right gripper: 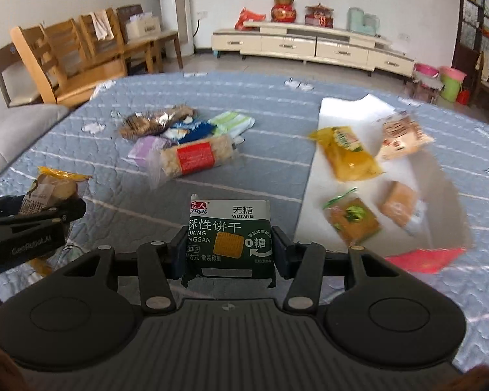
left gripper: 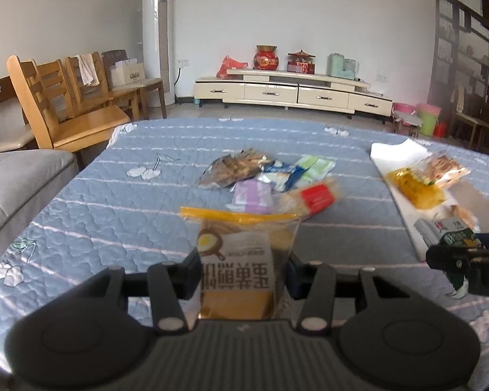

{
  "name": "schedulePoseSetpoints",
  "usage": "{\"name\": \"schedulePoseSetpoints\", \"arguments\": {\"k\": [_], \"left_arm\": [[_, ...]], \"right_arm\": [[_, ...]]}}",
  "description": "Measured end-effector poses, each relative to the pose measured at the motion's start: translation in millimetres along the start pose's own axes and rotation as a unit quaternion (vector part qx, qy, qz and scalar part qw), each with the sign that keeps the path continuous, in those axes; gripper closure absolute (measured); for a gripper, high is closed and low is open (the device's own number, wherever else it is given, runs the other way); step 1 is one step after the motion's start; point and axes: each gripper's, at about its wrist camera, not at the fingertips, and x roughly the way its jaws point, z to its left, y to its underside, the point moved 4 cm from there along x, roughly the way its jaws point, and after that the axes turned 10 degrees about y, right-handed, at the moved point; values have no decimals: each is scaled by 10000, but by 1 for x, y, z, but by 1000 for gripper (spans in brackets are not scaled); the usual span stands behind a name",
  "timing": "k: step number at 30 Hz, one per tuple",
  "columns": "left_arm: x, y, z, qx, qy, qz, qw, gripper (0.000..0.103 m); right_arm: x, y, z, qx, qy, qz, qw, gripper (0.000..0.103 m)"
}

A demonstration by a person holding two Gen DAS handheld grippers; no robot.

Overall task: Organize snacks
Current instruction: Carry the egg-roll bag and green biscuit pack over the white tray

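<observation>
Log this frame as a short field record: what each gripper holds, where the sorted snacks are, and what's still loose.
left gripper: shut on yellow-topped packet
right gripper: shut on green biscuit packet
surface: blue quilted cover
sorted area: white tray, on the right
on tray: four packets, including a yellow one
loose pile: centre of cover, about five packets, red-labelled one nearest
image quality: tray items motion-blurred

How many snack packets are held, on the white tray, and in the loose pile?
Held: 2, yellow packet in left gripper, green packet in right gripper
White tray: 4
Loose pile: 5
Total: 11
</observation>
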Motion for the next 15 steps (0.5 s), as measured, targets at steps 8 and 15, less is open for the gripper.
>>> {"name": "schedulePoseSetpoints", "arguments": {"k": [8, 15], "left_arm": [[-32, -13, -18, 6, -10, -221, 9998, 54], [-49, -22, -36, 84, 98, -365, 9992, 54]], "right_arm": [[-29, -9, -7, 126, 59, -428, 9990, 40], [-48, -4, -21, 255, 178, -610, 9977, 40]]}}
